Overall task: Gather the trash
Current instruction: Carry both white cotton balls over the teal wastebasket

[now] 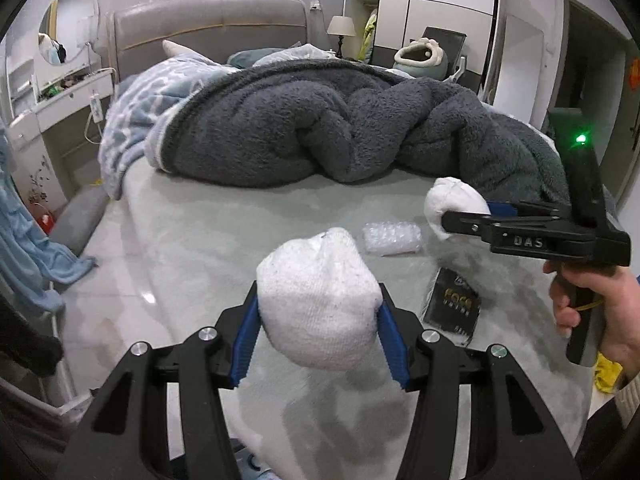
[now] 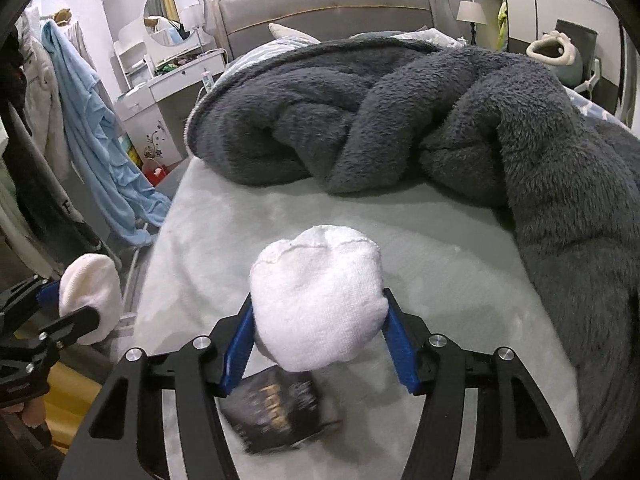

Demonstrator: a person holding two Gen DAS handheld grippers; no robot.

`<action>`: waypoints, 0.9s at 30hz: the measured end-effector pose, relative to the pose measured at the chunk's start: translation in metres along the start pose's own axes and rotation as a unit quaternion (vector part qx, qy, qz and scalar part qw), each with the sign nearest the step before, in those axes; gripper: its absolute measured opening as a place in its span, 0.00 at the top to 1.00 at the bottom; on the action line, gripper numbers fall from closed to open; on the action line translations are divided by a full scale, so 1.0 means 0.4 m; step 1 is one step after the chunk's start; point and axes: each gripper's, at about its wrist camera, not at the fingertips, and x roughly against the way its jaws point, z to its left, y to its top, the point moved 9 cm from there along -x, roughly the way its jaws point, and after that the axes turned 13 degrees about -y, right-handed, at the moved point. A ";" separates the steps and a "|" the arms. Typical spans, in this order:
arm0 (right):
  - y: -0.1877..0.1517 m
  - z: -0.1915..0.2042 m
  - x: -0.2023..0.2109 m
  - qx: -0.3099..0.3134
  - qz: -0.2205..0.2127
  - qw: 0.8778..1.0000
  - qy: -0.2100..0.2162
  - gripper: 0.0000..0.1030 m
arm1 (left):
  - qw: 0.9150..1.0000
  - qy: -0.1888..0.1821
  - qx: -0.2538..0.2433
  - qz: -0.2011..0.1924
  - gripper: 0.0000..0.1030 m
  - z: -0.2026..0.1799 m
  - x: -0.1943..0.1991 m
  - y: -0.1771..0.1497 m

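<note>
Bed: pale grey sheet, bare along the near half.
Blanket: dark grey fleece, heaped across the far half of the bed.
Left gripper: blue pads clamped on a white sock ball, held above the sheet.
Right gripper: pads gripped a second white sock ball, also clear of the sheet.
Hand: wrapped around the right gripper's handle.
Black packet: flat on the sheet, gold lettering, below the right gripper.
Bubble wrap: small clear piece, lay on the sheet just beyond the black packet.
</note>
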 end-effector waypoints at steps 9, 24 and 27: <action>-0.046 0.068 0.136 -0.014 -0.010 1.000 0.026 0.42 | 1.000 0.008 0.024 0.000 0.45 0.002 0.070 -0.062; -0.167 0.220 0.277 0.025 -0.009 0.998 0.056 0.42 | 0.993 0.063 0.101 0.027 0.45 0.103 0.179 -0.258; -0.172 0.237 0.286 0.031 -0.010 0.998 0.058 0.42 | 0.990 0.071 0.113 0.036 0.45 0.129 0.186 -0.291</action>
